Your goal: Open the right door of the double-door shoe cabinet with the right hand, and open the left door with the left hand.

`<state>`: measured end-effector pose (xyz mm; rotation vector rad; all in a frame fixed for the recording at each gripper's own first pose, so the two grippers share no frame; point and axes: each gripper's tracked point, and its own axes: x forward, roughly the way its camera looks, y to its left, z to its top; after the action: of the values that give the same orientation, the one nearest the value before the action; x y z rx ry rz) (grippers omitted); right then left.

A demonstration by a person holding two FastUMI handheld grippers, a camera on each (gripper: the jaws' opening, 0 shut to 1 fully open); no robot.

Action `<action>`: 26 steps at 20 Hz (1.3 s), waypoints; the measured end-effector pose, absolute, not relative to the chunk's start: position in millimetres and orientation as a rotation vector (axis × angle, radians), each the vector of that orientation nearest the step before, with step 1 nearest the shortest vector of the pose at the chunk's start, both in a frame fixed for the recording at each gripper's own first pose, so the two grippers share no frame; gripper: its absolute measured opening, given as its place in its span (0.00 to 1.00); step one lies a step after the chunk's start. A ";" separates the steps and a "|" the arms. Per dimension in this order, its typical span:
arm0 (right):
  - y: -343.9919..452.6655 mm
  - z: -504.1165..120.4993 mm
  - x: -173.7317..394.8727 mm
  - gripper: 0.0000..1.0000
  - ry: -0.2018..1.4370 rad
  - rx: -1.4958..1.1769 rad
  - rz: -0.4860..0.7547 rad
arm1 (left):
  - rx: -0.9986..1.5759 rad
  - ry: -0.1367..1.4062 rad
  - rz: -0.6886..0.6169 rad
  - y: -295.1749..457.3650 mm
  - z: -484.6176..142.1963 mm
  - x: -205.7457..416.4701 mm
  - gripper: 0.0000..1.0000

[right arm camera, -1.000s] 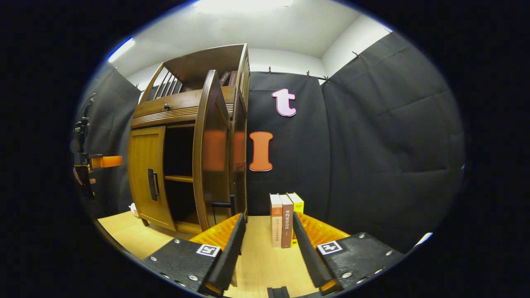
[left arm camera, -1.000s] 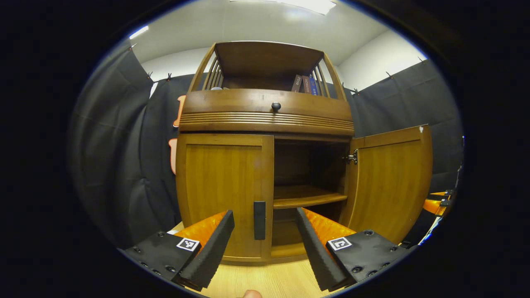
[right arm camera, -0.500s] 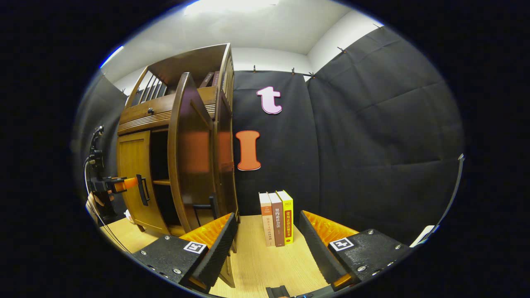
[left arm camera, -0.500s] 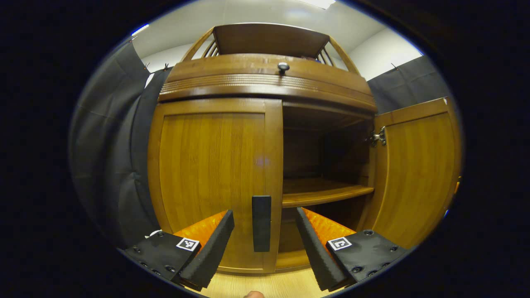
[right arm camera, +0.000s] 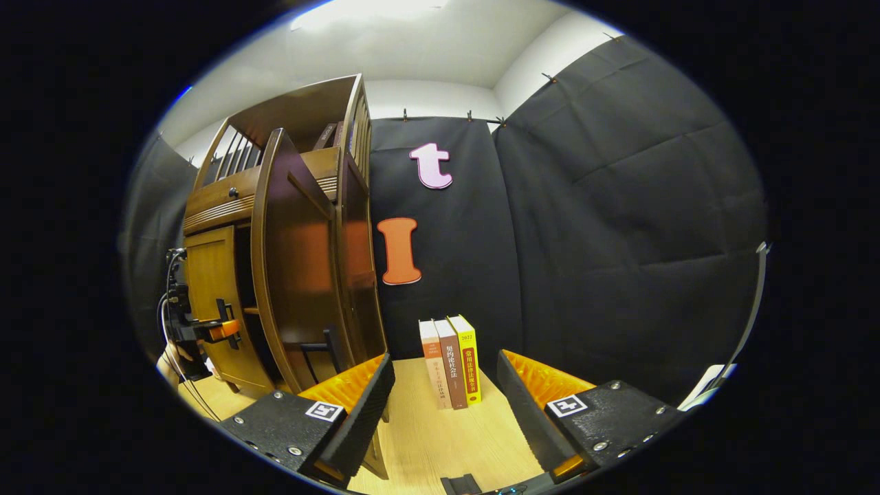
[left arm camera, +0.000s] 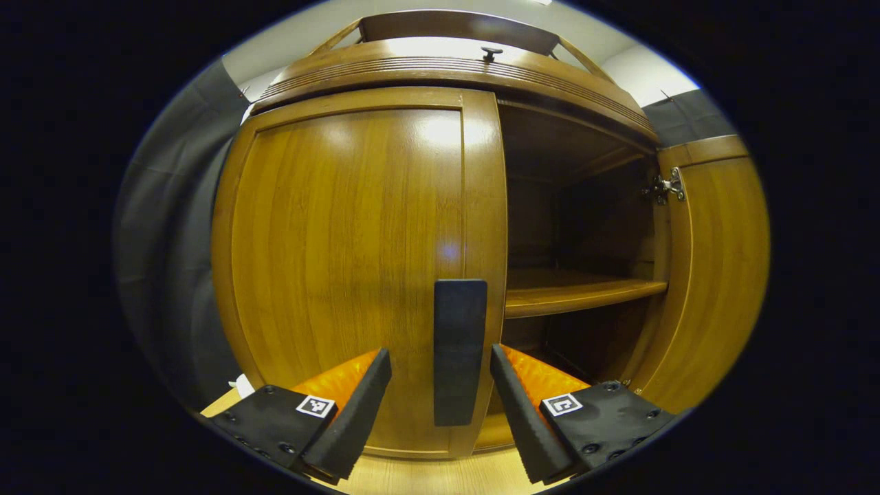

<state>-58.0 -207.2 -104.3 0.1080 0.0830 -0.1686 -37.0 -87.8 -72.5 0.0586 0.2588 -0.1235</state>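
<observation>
We are holding the left hand-held gripper [left arm camera: 440, 385] wide apart, its fingers flanking the dark handle [left arm camera: 459, 350] of the closed left door [left arm camera: 344, 261] without touching it. The right door [right arm camera: 295, 268] is standing swung open (hinge side showing). The right hand-held gripper [right arm camera: 443, 399] is gaping wide, holding nothing, facing three upright books [right arm camera: 450, 361] on the surface [right arm camera: 467, 433]; their spine writing is too small to read.

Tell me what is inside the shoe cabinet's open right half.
Through the open right door, the shoe cabinet shows one bare wooden shelf and dark space above and below it. The closed left door covers the other half, so its contents cannot be seen.
</observation>
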 end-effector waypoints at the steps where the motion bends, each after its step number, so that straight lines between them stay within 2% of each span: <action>1: -206.9 -104.2 -56.2 0.92 0.083 0.115 -0.170 | 0.059 0.255 -0.121 -87.5 -71.0 -35.7 0.92; 6: -207.7 -102.3 -58.8 0.92 0.085 0.110 -0.183 | 0.034 0.279 -0.143 -95.3 -83.3 -22.3 0.65; 8: -209.7 -99.7 -63.0 0.92 0.081 0.088 -0.198 | 0.006 0.284 -0.152 -97.8 -86.1 -24.9 0.48; 18: -205.1 -97.0 -69.0 0.92 0.095 0.011 -0.203 | 0.025 0.301 -0.203 -96.5 -84.4 -37.0 0.25; 26: -175.4 -86.8 -67.3 0.92 0.085 0.001 -0.183 | -0.022 0.320 -0.311 -82.2 -67.0 -99.0 0.26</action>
<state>-67.3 -175.4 -86.8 0.0008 0.0845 -0.1835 -99.0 -82.2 -67.0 -0.0220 0.3200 -0.3107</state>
